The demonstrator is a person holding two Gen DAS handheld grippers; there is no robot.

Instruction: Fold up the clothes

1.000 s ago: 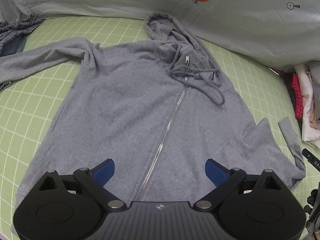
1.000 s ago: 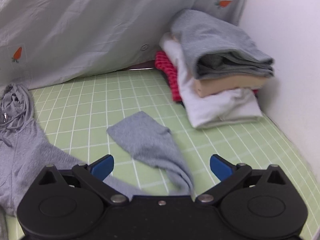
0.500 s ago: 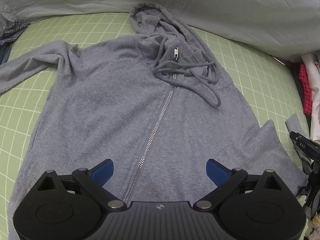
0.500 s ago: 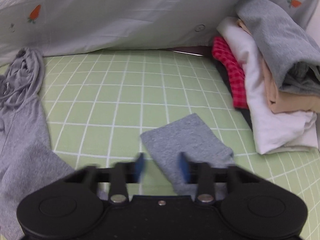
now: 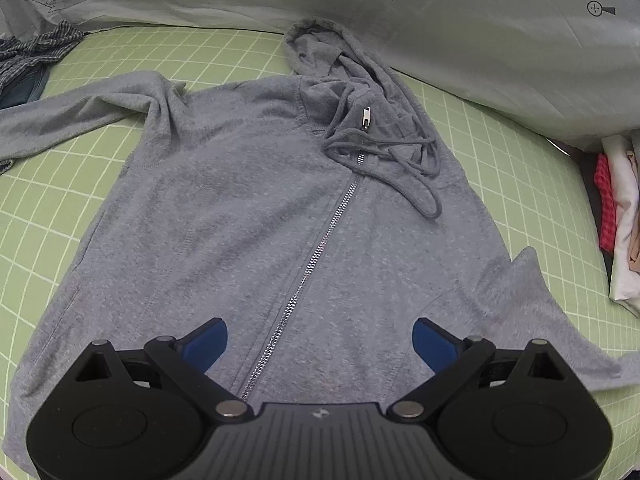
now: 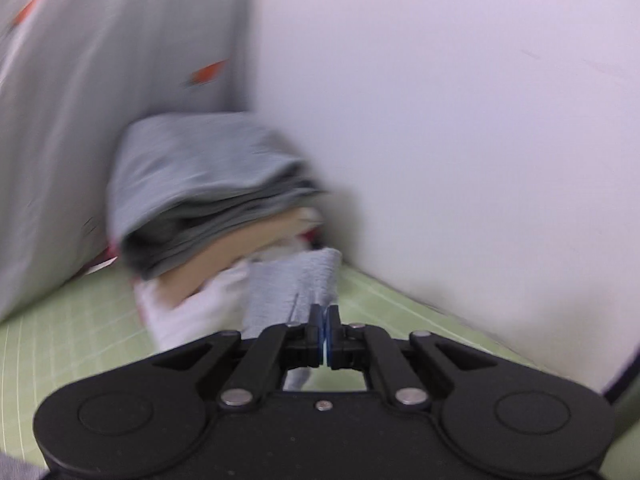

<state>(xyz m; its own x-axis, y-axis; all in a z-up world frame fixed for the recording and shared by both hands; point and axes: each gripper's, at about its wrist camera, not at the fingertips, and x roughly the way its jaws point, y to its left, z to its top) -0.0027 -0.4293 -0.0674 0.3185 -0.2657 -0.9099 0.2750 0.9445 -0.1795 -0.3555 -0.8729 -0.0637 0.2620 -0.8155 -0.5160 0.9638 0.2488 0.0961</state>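
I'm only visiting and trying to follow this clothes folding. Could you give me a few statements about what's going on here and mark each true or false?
1. The grey hoodie lies spread on the green grid mat. True.
2. The hoodie's zipper is fully undone. False: it is closed up to the neck.
3. The left gripper has its fingers wide apart, holding nothing. True.
4. The right gripper is open and empty. False: it is shut on the grey sleeve end.
5. The folded clothes stack has a red garment on top. False: a grey one.
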